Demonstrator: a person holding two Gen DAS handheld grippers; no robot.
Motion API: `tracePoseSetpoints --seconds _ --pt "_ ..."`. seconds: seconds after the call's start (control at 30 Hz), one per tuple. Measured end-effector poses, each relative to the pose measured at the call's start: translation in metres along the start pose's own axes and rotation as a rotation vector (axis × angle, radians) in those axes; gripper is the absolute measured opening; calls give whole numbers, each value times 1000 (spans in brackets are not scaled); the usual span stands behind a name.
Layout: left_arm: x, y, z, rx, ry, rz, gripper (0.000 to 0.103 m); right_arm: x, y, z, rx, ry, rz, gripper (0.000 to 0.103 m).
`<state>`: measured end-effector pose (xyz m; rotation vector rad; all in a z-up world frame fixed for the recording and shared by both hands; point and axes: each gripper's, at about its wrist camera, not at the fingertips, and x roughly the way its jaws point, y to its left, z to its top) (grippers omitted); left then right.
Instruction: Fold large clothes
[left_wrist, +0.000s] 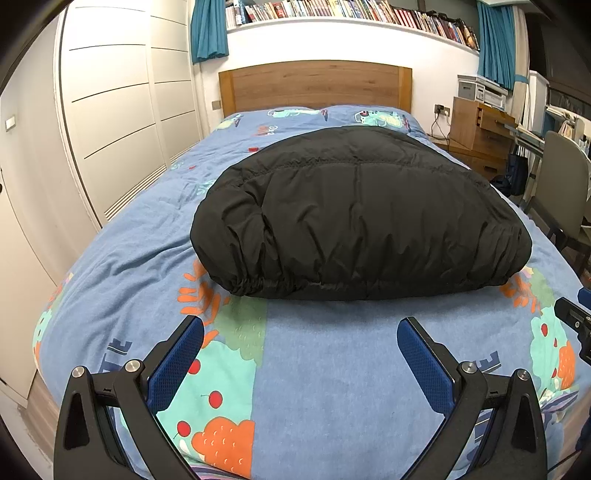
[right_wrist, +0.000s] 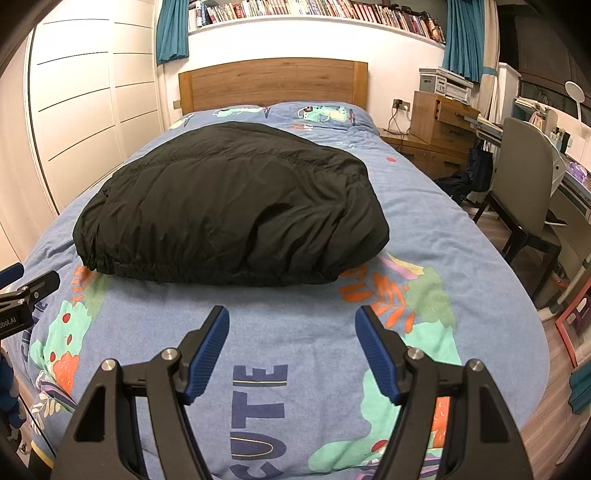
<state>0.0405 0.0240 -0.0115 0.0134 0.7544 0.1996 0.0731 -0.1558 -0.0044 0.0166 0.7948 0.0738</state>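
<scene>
A black puffer jacket (left_wrist: 354, 218) lies folded in a thick bundle in the middle of the bed, its elastic hem facing me; it also shows in the right wrist view (right_wrist: 232, 206). My left gripper (left_wrist: 300, 330) is open and empty, hovering over the blue patterned bedspread (left_wrist: 332, 387) just short of the hem. My right gripper (right_wrist: 291, 319) is open and empty, likewise a little short of the hem. Each gripper's tip peeks into the other's view: the right one in the left wrist view (left_wrist: 574, 317), the left one in the right wrist view (right_wrist: 29, 291).
A wooden headboard (left_wrist: 314, 86) stands at the far end. White wardrobe doors (left_wrist: 110, 110) line the left side. On the right stand a wooden drawer unit (right_wrist: 439, 125), a chair (right_wrist: 524, 177) and a desk (right_wrist: 576, 192).
</scene>
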Motion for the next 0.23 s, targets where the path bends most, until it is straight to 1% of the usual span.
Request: tracePoseSetpoints --seconds 0.23 --pt "0 0 -2 0 6 0 102 -6 -1 -2 4 -10 -2 70"
